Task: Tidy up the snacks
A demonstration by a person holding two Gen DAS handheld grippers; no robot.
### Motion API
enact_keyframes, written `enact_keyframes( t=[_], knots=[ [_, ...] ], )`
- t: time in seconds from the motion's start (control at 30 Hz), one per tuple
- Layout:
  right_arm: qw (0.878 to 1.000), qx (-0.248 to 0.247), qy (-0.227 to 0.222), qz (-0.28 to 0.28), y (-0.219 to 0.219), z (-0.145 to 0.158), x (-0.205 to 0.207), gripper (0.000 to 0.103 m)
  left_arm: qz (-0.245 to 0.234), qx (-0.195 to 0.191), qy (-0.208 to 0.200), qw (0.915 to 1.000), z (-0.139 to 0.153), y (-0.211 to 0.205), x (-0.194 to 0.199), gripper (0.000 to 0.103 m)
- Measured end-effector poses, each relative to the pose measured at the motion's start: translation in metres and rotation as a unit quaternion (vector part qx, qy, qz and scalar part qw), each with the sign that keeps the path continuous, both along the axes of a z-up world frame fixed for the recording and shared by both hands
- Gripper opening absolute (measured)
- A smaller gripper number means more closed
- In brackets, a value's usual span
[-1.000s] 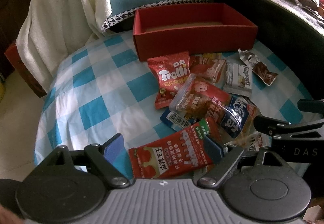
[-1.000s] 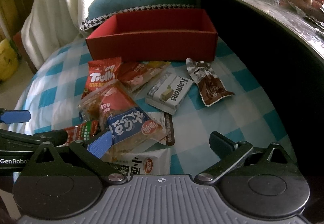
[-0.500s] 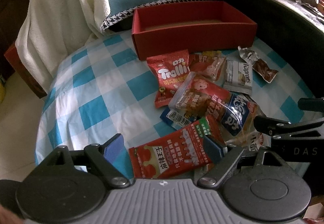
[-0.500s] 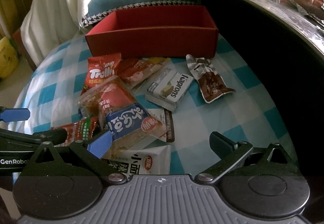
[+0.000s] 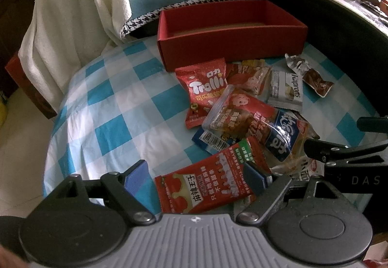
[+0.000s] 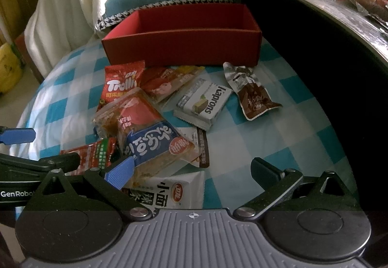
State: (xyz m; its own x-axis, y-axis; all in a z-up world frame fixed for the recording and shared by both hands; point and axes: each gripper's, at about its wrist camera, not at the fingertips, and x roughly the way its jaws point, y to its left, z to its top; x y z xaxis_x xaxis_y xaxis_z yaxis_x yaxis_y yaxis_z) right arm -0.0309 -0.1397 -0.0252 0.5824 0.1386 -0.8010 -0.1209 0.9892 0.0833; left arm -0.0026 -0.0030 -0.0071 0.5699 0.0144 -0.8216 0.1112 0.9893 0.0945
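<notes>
Left tongs (image 5: 195,177) spread wide, straddling a red foil snack packet with white lettering (image 5: 208,186) at bottom centre, not clamped. Right tongs (image 6: 191,169) wide apart above a white noodle packet (image 6: 169,191). Remaining snacks piled mid-frame on blue-white checkered cloth (image 5: 116,108); empty red cardboard box (image 5: 228,33) upper centre.
</notes>
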Motion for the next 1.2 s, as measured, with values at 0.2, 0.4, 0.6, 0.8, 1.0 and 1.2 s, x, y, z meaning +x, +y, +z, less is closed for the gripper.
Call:
enact_keyframes(
  t=[0.2,0.4,0.6,0.8,1.0,1.2],
  knots=[
    [1.000,0.001,0.002,0.001,-0.001,0.000,0.001,0.103,0.000,0.002,0.000,1.0000,0.000,-0.002,0.001,0.079],
    [1.000,0.001,0.005,0.001,0.000,-0.001,0.001,0.103,-0.002,0.005,0.001,1.0000,-0.001,-0.003,0.000,0.079],
    [0.999,0.038,-0.013,0.009,-0.005,0.006,-0.002,0.103,0.001,-0.001,-0.008,1.0000,0.001,-0.002,0.000,0.079],
    [0.999,0.047,-0.025,0.008,-0.004,0.012,-0.003,0.103,-0.001,-0.003,-0.014,0.9999,0.004,-0.002,-0.001,0.080],
    [0.990,0.066,-0.125,-0.003,-0.011,0.052,-0.018,0.103,-0.006,-0.003,-0.023,0.9997,0.008,-0.003,-0.003,0.080],
    [0.971,0.127,-0.203,0.002,-0.021,0.076,-0.048,0.103,-0.013,0.006,-0.043,0.9990,0.017,0.002,-0.006,0.080]
  ],
)
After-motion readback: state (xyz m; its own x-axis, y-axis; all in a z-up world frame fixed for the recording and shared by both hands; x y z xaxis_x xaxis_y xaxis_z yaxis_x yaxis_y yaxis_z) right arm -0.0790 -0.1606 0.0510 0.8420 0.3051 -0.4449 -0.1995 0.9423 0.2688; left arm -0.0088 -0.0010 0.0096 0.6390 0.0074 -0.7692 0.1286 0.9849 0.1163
